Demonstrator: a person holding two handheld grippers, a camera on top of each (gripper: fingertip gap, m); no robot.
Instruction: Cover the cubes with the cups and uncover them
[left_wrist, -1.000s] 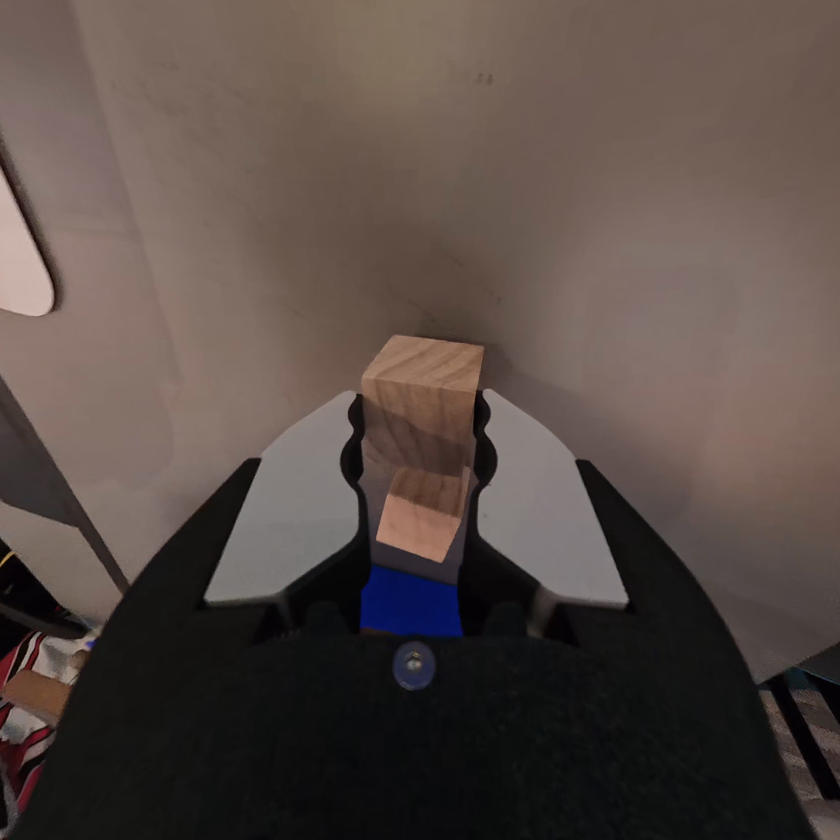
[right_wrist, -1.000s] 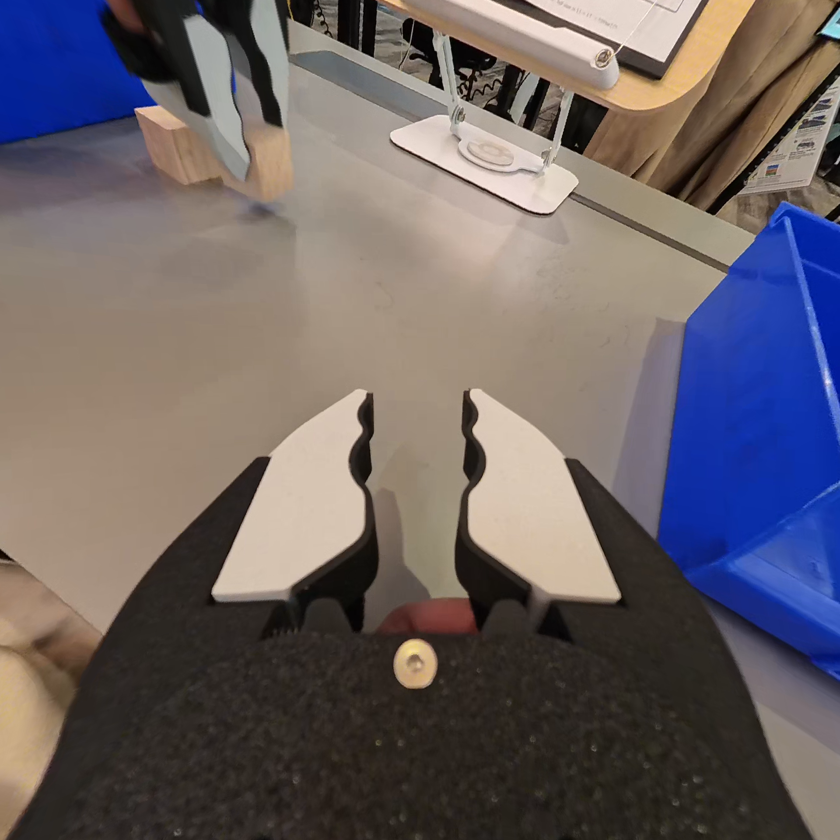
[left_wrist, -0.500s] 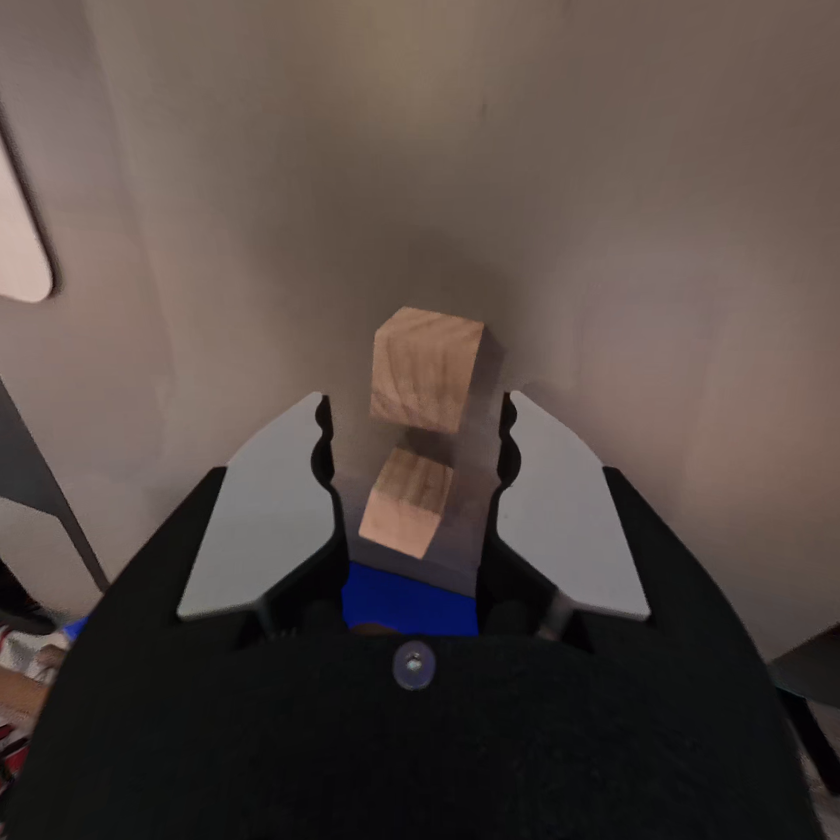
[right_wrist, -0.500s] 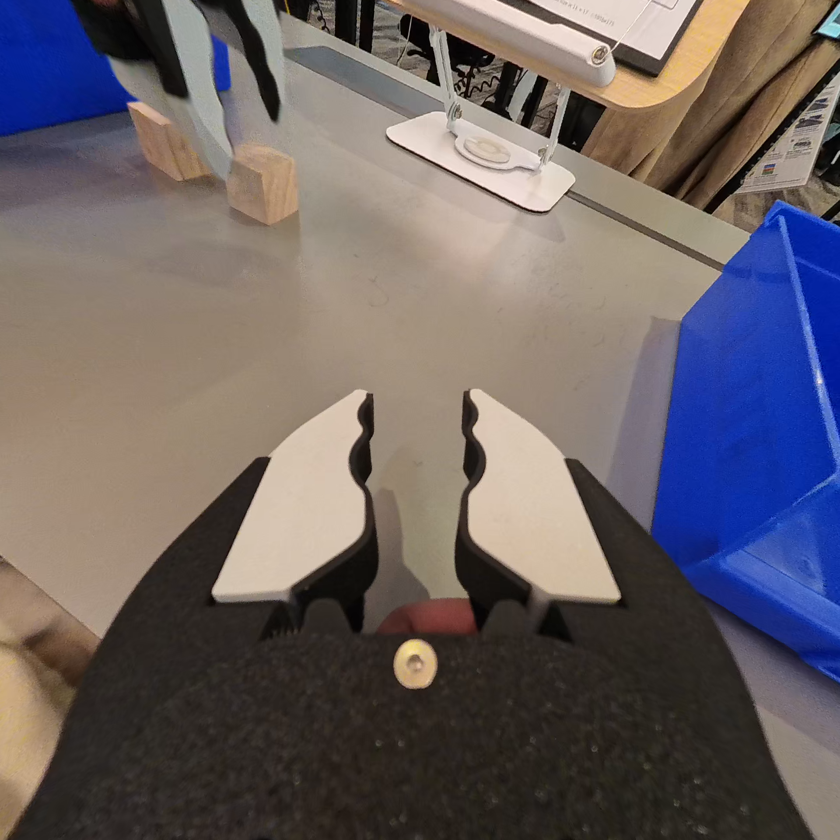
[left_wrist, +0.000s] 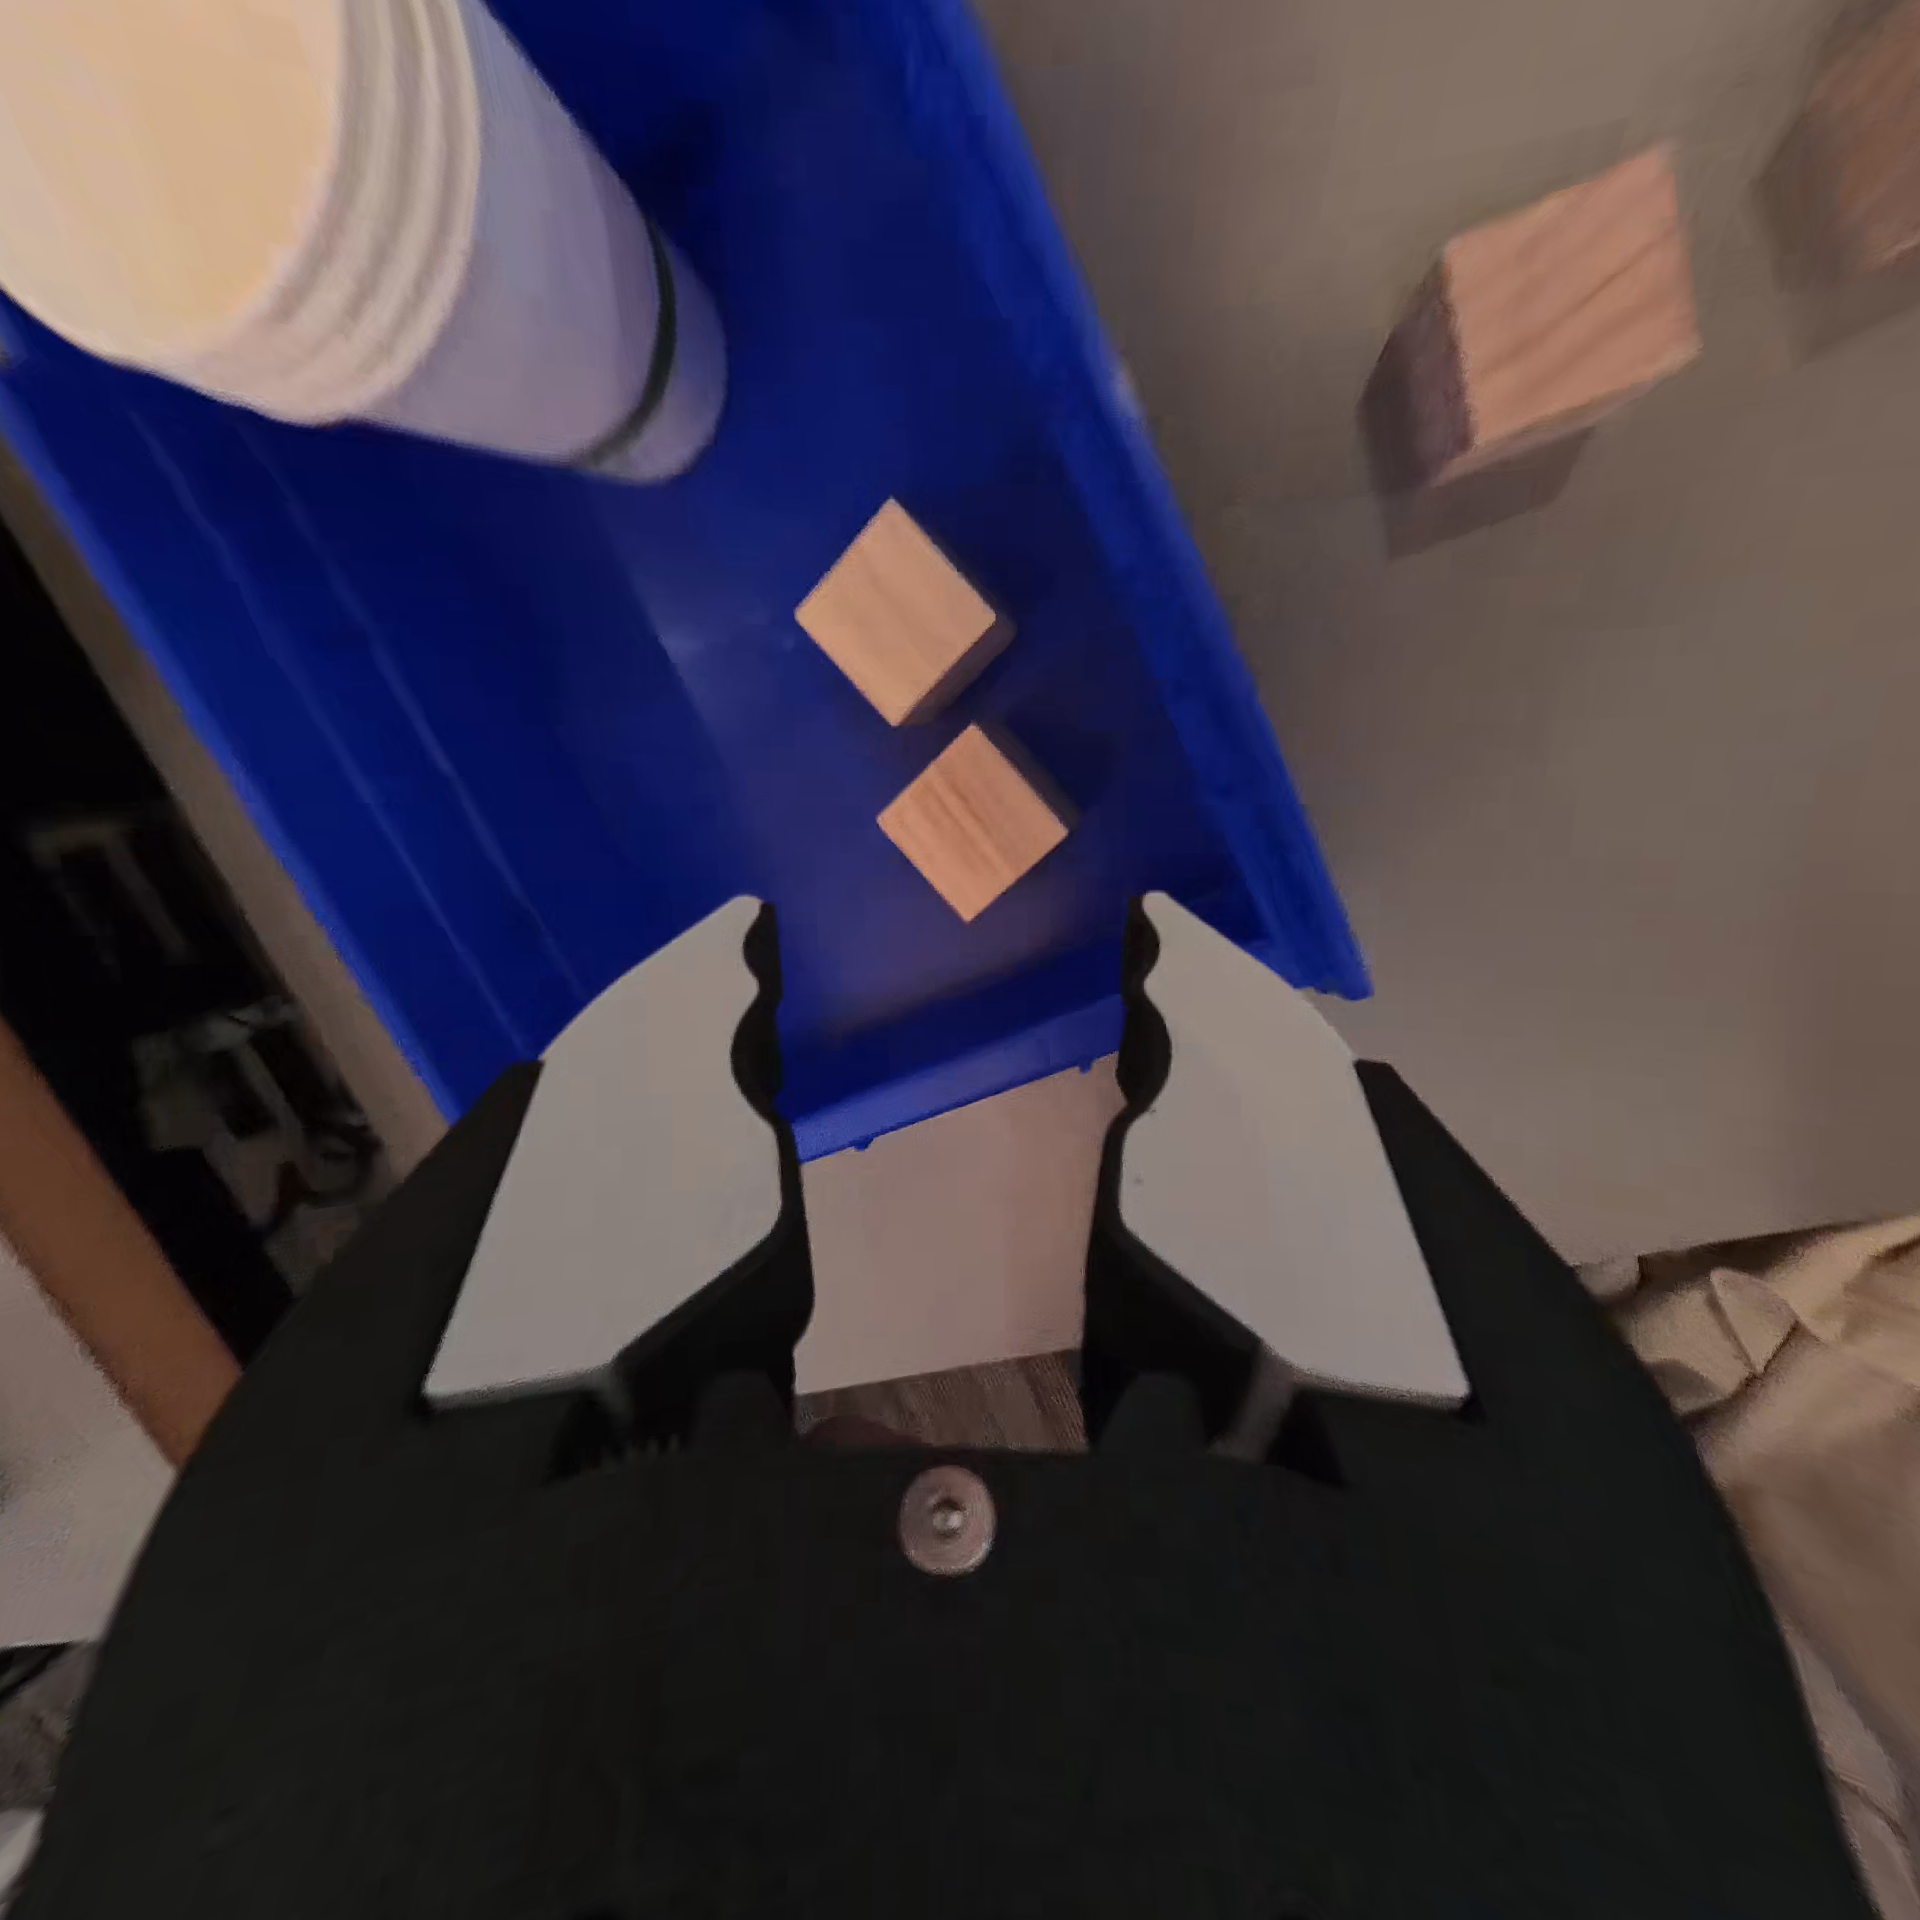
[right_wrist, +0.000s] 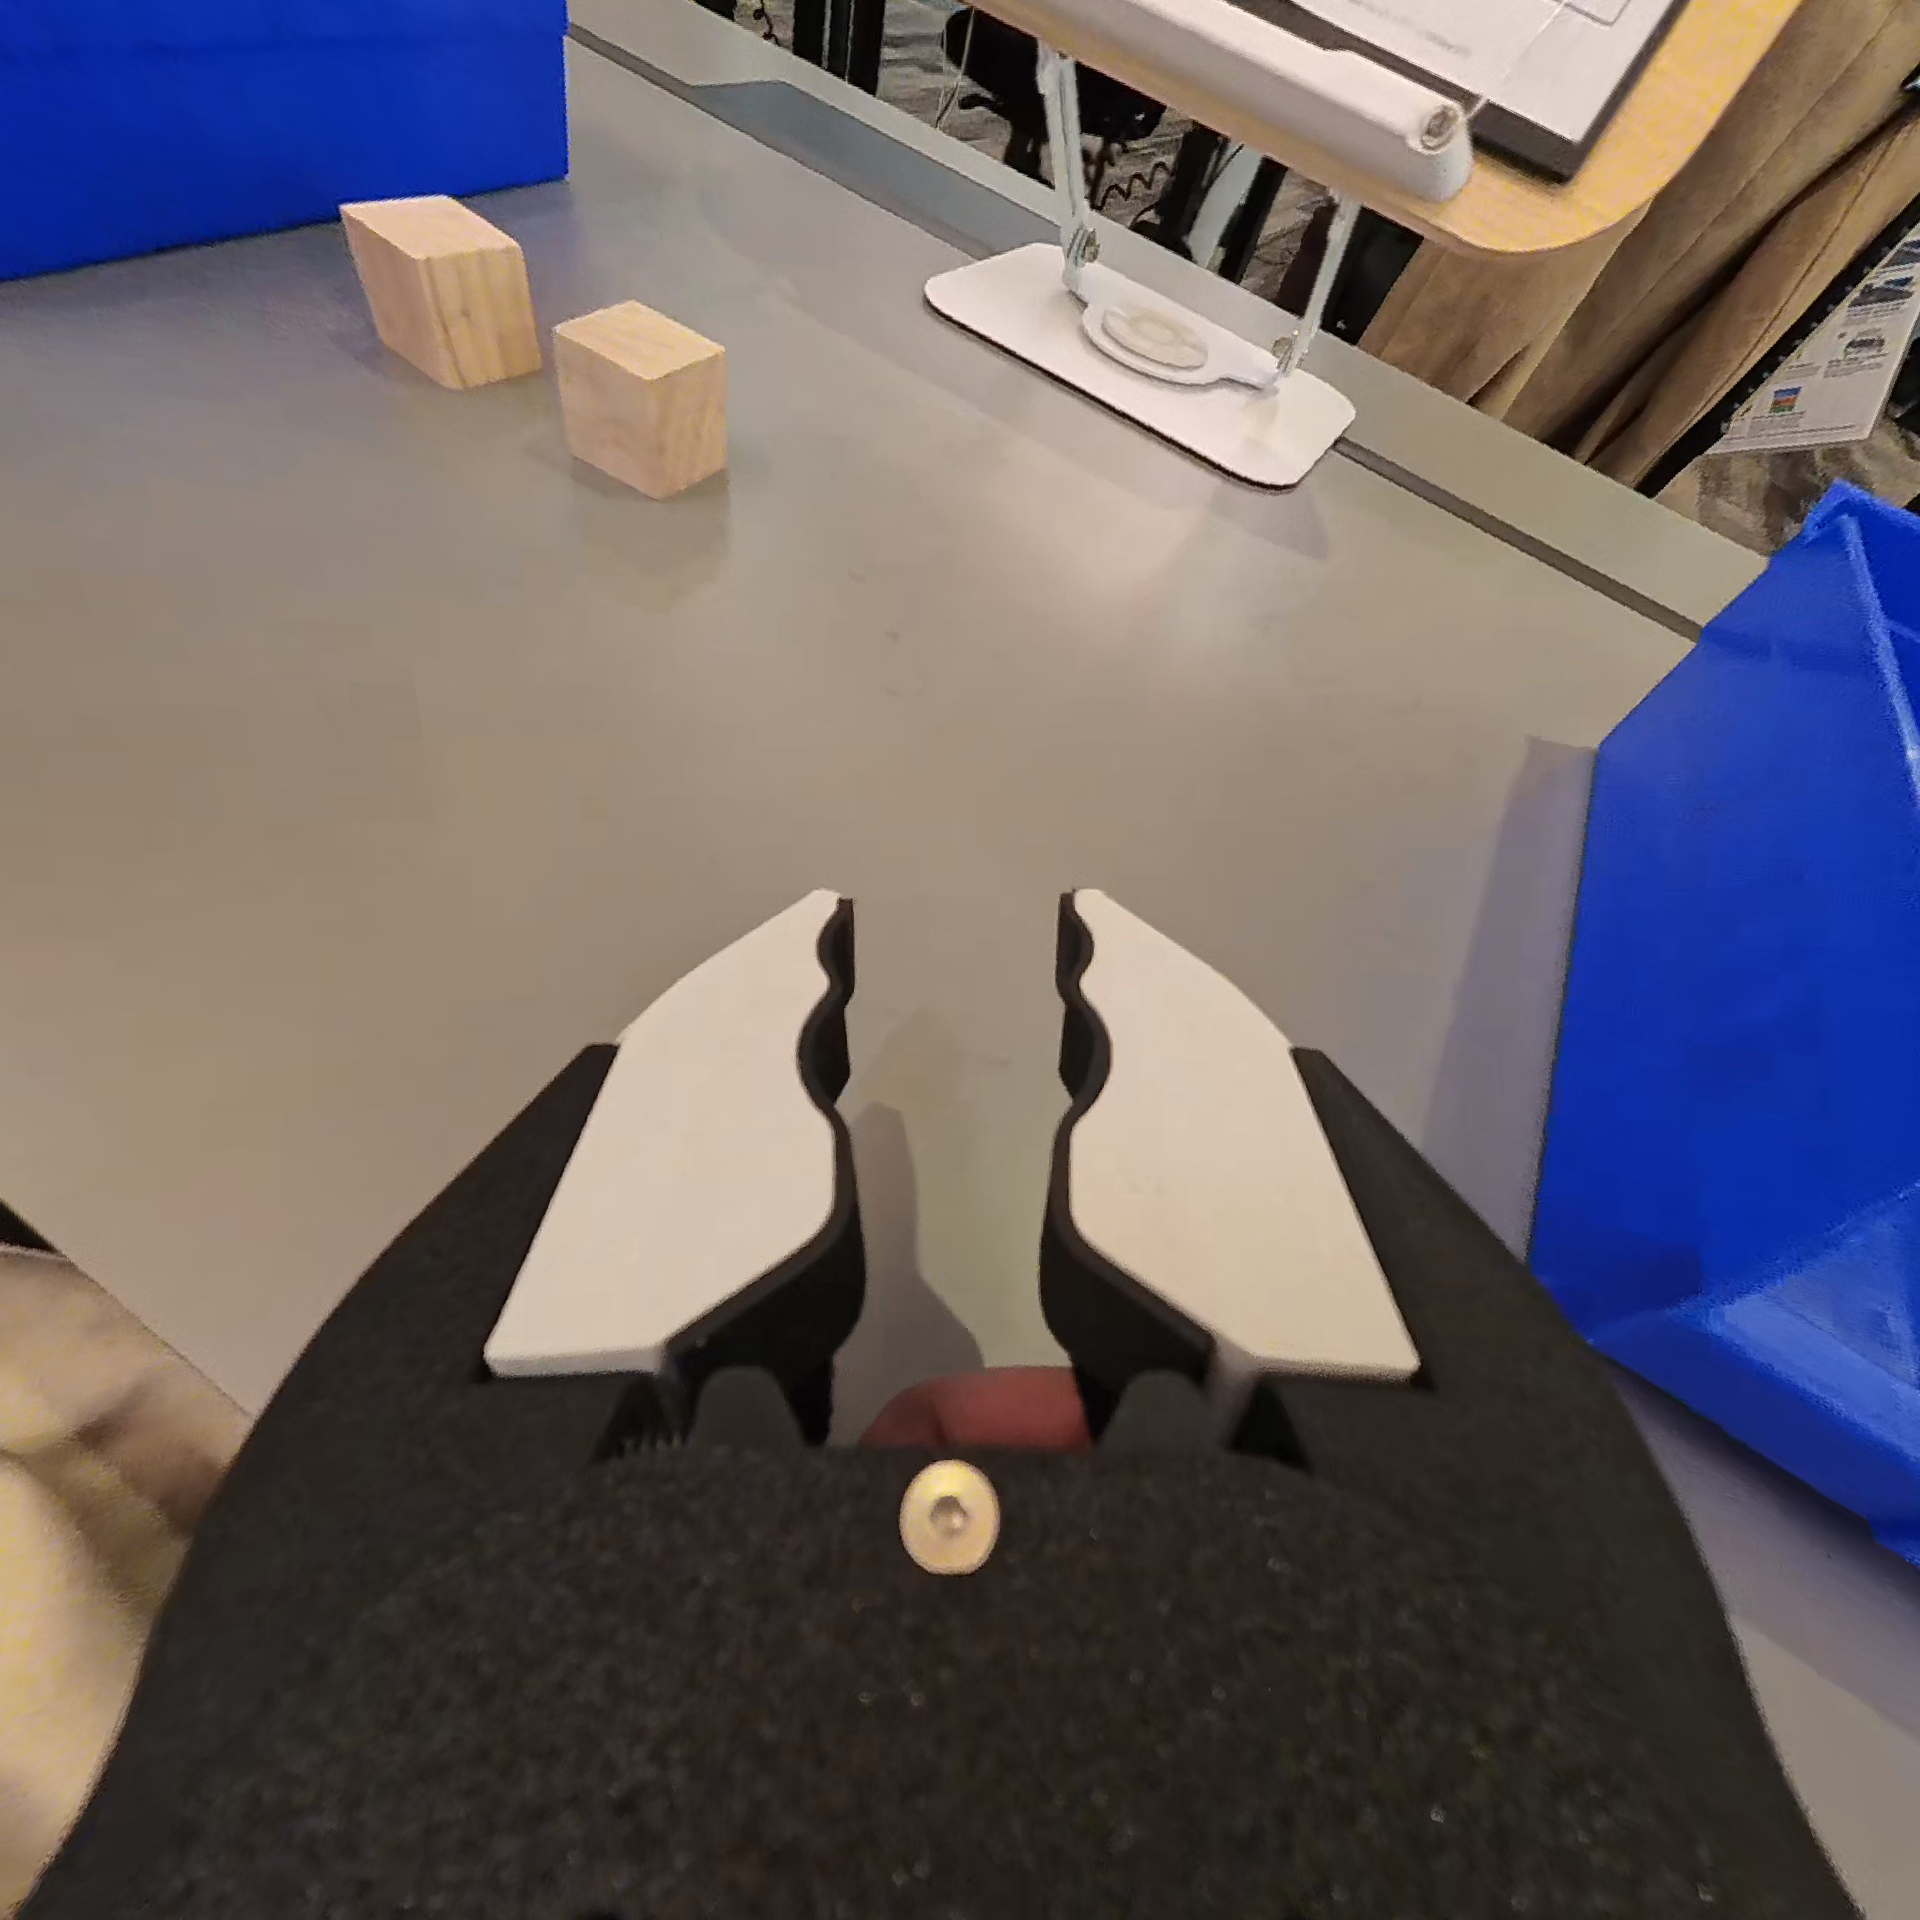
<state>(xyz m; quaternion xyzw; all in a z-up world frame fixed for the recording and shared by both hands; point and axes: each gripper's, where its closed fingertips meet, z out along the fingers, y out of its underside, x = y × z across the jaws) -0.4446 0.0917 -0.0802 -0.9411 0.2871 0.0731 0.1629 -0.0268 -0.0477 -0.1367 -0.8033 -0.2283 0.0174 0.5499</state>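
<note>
Left gripper (left_wrist: 948, 914) over the near end of a blue bin (left_wrist: 1174, 582), fingers (left_wrist: 644, 1122) spread wide, nothing between them. Inside that bin, at its far end, a nested stack of white paper cups (left_wrist: 395, 239), lying on its side and blurred. On the bin floor, two small wooden cubes (left_wrist: 902, 613) (left_wrist: 971, 821), just beside each other, corners nearly touching, close to the bin's right wall. Right of the bin, on the grey table (left_wrist: 1455, 831), another wooden cube (left_wrist: 1538, 332), blurred, with part of a further one (left_wrist: 1870, 135) at the top right corner of the view.

Right gripper (right_wrist: 956, 914) low above the middle of the table (right_wrist: 416, 727), fingers (right_wrist: 707, 1143) parted with a clear gap and holding nothing. Toward the table's far left, two wooden cubes standing free, near each other but apart: the farther one (right_wrist: 442, 291) close to the blue bin wall (right_wrist: 281, 114), the nearer one (right_wrist: 641, 397) to its right. At the far edge, a white stand base (right_wrist: 1143, 353). By the right edge, a second blue bin (right_wrist: 1745, 987).
</note>
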